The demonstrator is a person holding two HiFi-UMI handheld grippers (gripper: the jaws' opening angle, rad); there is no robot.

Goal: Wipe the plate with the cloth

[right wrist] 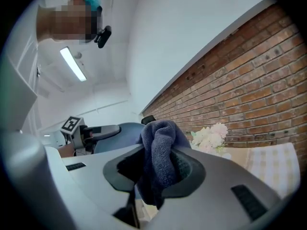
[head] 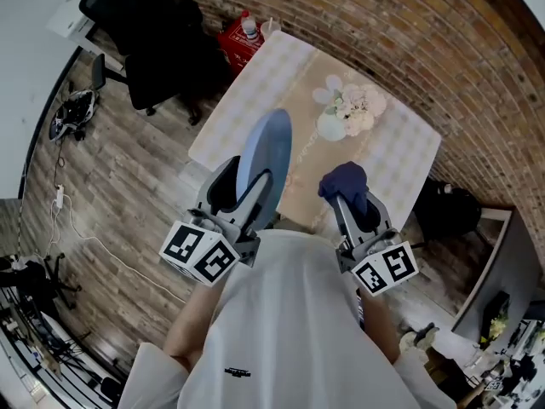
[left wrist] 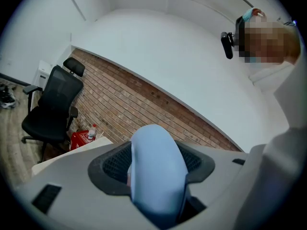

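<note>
1. The surface point(head: 255, 83) is covered in a pale checked pattern. Flowers point(head: 345, 113) are set by its far edge, and nothing of the task rests on it.
2. The plate point(head: 266, 156) is held in the air above the surface's near edge. It is stood on its rim, with its long axis running away from the person.
3. The left gripper point(head: 245, 201) is clamped on the plate's near rim, with one jaw on each face.
4. The right gripper point(head: 356, 210) is closed on the cloth point(head: 345, 181), which is bunched up dark blue above the jaws.
5. The cloth is found to the right of the plate, at about the same height and apart from it. In the right gripper view the plate's broad face is seen turned towards the cloth. Wiping is judged not yet begun. The coming move is judged to turn on the right gripper carrying the cloth leftward onto that face while the plate is kept steady.
</note>
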